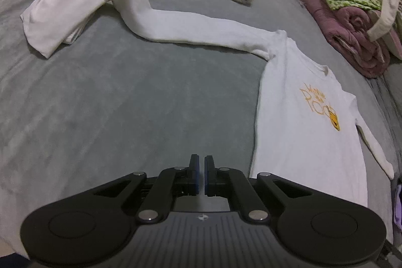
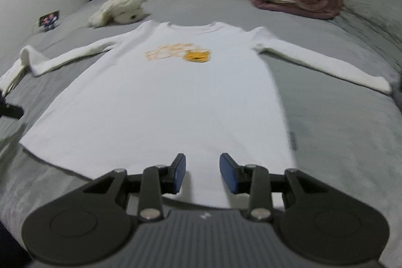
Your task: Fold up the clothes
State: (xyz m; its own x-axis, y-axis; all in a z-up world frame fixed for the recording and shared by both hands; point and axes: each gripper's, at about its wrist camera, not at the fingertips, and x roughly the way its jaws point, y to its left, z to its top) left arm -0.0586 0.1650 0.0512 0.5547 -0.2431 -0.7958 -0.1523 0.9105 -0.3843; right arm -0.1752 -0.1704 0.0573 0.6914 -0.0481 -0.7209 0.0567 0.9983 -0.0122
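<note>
Lying flat: white shirt (image 2: 160, 102)

Black hand-held gripper (image 1: 201, 168) linkages, silver pivot screws, blue finger pads (image 2: 179, 173), ribbed grey housing.

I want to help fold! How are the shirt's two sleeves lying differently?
The left sleeve runs out long, then its end bends back and humps up over a folded white cloth. The right sleeve lies flat and straight on the bed, touching nothing else. Both belong to the white shirt with the orange print, both spread outward, and neither is folded in yet.
</note>
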